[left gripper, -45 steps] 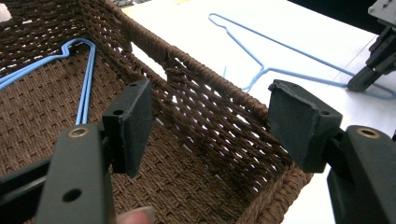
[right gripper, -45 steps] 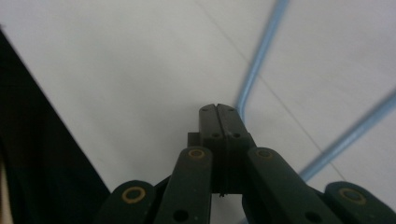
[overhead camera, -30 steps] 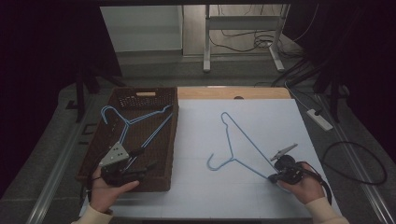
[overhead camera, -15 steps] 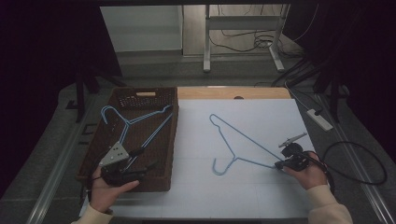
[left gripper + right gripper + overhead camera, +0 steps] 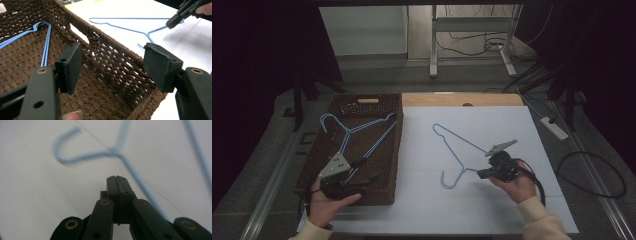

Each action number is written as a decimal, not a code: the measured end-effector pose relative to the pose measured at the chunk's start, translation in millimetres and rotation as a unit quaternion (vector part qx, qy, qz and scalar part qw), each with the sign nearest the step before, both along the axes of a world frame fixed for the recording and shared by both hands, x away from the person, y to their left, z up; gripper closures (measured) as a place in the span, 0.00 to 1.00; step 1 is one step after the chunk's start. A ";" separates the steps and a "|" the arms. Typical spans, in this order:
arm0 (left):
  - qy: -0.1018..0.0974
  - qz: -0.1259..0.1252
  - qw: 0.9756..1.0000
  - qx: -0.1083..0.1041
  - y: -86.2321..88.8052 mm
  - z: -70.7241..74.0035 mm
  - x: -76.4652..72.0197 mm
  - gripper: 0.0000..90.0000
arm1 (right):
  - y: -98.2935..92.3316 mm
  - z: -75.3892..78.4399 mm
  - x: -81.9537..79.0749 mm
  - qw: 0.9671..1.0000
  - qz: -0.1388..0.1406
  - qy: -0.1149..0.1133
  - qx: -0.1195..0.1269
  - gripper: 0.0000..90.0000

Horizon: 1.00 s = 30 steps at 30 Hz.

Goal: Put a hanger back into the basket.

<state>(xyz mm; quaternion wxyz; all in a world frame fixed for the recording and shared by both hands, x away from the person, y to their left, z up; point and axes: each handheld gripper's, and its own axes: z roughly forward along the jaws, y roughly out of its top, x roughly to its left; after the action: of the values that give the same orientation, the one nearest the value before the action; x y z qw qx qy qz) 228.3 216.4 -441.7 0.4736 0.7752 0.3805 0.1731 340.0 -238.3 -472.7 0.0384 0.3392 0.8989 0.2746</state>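
Hangers in two places: one blue wire hanger (image 5: 354, 131) lies inside the brown wicker basket (image 5: 389, 150) at left, a second blue hanger (image 5: 460, 145) lies on the white table (image 5: 427, 200) to the right of it. Our right gripper (image 5: 482, 174) sits at the neck of the table hanger, beside the hook. In the right gripper view the jaws are pressed flat together, and the wire passes just beside them; we cannot tell whether any wire is pinched. Our left gripper (image 5: 362, 181) rests at the near end of the basket, jaws spread wide, holding nothing. We judge the step in hand is moving the table hanger toward the basket. Next move calls for a sure hold on the neck, then a lift over the basket's right wall.
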 end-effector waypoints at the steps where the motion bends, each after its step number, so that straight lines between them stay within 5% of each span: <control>1: 0.000 0.000 1.000 0.000 -0.1 0.0 0.0 0.36 | 13.1 -0.1 -1.6 1.000 0.014 0.004 0.003 1.00; 7: 0.000 -0.001 1.000 -0.001 -0.1 -0.1 -0.2 0.36 | 66.6 -11.7 -0.5 0.998 0.057 0.019 -0.002 1.00; 13: -0.001 0.000 1.000 -0.002 0.8 0.5 -0.4 0.35 | 92.2 -25.6 3.1 0.997 0.072 0.030 -0.015 1.00; 21: 0.000 -0.001 1.000 -0.001 0.0 0.2 -0.1 0.35 | 91.5 -28.7 -2.4 0.995 0.079 0.048 -0.024 1.00; 30: 0.000 -0.001 1.000 -0.001 -1.0 -0.1 0.1 0.35 | 62.9 -29.9 -22.9 0.992 0.093 0.069 -0.045 1.00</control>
<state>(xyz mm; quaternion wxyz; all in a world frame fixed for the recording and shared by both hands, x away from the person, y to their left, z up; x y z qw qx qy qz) 228.4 215.4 -441.9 0.4747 0.7752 0.3799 0.1717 317.1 -175.4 -502.6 -0.0340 0.2706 0.9385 0.2118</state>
